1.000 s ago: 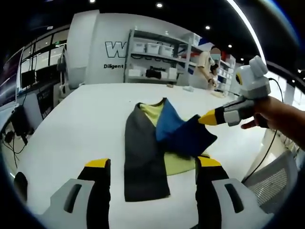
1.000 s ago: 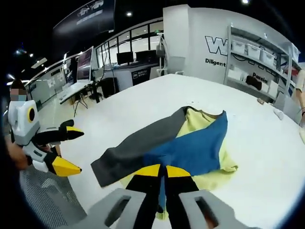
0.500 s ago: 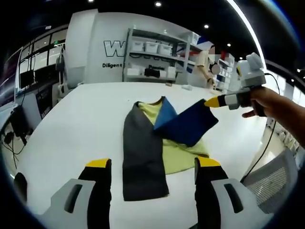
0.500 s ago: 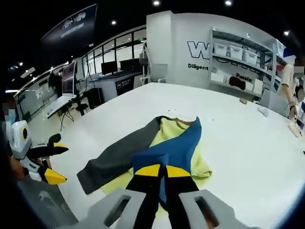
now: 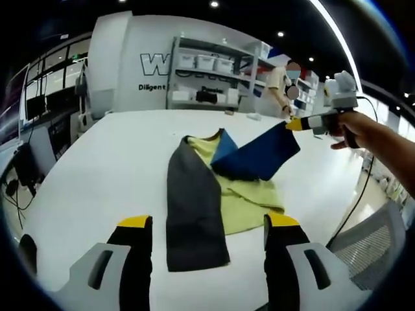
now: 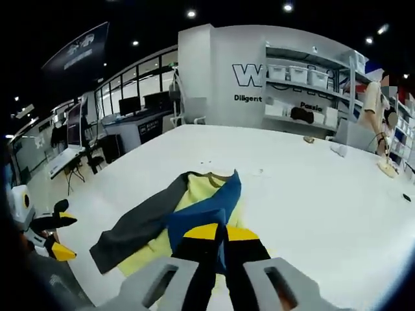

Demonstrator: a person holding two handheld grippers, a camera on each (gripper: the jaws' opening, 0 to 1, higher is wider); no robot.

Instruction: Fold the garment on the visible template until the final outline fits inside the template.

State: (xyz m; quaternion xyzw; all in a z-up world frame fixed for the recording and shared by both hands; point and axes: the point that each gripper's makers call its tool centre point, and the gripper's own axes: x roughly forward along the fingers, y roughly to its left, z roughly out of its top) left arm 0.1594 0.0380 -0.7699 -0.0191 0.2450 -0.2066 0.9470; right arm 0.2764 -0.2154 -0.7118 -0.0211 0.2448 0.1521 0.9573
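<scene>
On the white table (image 5: 97,168) lies the garment (image 5: 217,178), its grey sleeve (image 5: 194,207) stretched toward us and its yellow body (image 5: 243,201) spread flat beneath. We hold the blue sleeve (image 5: 259,154) up off the table by its end with our right gripper (image 5: 293,124), whose yellow-tipped fingers (image 6: 206,232) are pressed together on the cloth. Our left gripper (image 5: 204,223) hangs above the near edge of the table with its jaws wide apart, gripping nothing.

To do this fold well, we judge we should carry the blue sleeve across the yellow body and lay it down flat — keeping it taut, so no crease forms — before we let go. The left gripper could pin the body near the collar (image 5: 206,138) while we drag.

We cannot make out any template outline on the table, so we cannot tell how the garment sits against it. How much cloth the right jaws have caught is hidden behind them in the right gripper view.
</scene>
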